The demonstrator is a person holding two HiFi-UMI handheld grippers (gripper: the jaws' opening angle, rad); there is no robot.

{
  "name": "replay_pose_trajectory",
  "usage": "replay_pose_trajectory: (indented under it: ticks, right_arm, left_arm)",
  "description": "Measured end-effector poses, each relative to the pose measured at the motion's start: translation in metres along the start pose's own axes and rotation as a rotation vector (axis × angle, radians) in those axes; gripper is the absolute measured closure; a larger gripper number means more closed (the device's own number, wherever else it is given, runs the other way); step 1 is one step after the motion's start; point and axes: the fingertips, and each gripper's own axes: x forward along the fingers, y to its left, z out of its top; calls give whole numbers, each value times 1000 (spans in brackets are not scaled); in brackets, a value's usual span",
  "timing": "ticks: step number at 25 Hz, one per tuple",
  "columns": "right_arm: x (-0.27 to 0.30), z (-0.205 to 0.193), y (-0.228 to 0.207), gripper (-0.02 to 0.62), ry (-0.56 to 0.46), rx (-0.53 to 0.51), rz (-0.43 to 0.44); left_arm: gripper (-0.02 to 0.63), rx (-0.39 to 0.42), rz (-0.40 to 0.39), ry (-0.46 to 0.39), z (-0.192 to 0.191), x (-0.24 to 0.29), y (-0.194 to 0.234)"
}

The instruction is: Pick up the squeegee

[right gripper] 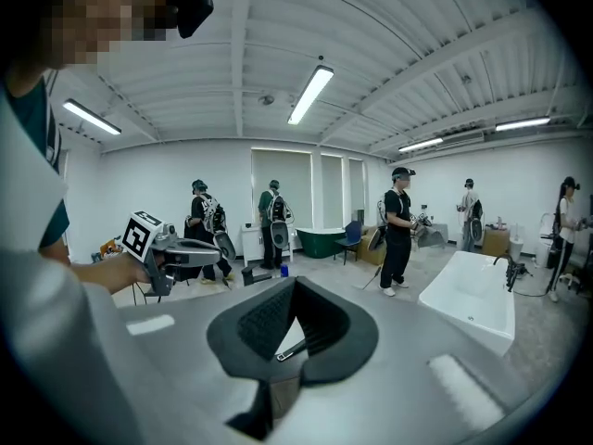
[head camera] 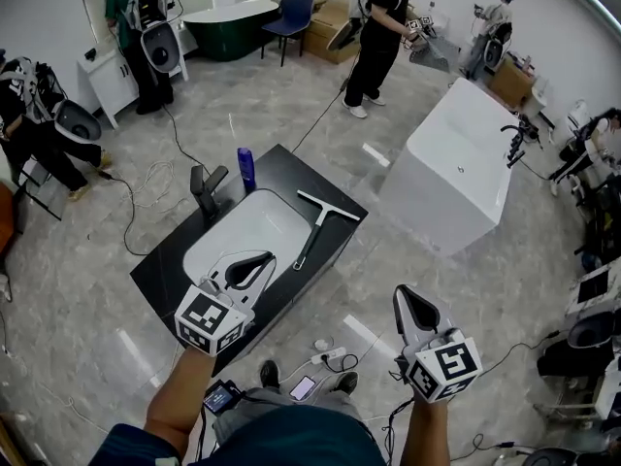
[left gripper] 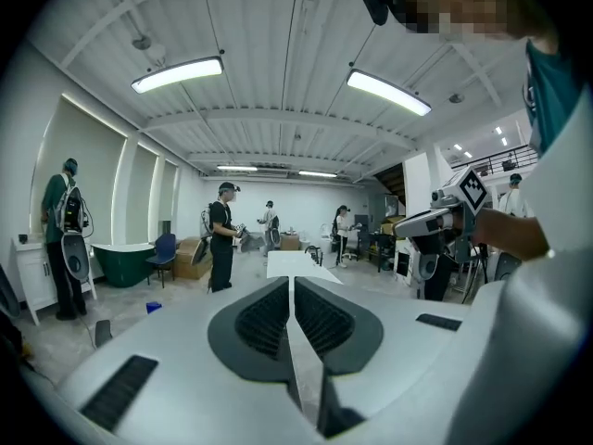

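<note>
The squeegee (head camera: 316,225), with a black handle and a pale blade bar, lies flat on the black countertop (head camera: 291,168), to the right of the white basin (head camera: 243,231). My left gripper (head camera: 268,258) hangs over the basin's near edge, shut and empty; its pads (left gripper: 269,318) show only a thin slit. My right gripper (head camera: 401,292) is off the counter's right side over the floor, tips together and holding nothing. Past its tips (right gripper: 295,281) a bit of the squeegee handle (right gripper: 289,349) shows far off. Neither gripper touches the squeegee.
A black faucet (head camera: 206,190) and a blue bottle (head camera: 246,168) stand at the counter's far left. A white bathtub (head camera: 456,168) stands to the right. Cables and a power strip (head camera: 330,353) lie on the floor by my feet. Several people stand around the room.
</note>
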Motion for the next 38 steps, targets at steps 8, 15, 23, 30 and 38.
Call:
replay_pose_trajectory:
  ticks: [8,15,23,30,38]
  right_arm:
    - [19,-18,-64,584,35,7,106]
    - [35,-44,-96,584,53,40,126]
    - [42,-86,-121,584,104,74,104]
    - [39,-134,-137,584,157,141,60]
    - [34,-179,-152,584,216,185,26]
  left_arm:
    - [583,-34,117,65,-23,56,-3]
    - [582,-46,148,129,-56,99,7]
    - [581,-61,148,219,-113,154,32]
    - [559,-84,153,314,-174,200,53]
    - [514,-101,179,418,-240,248,72]
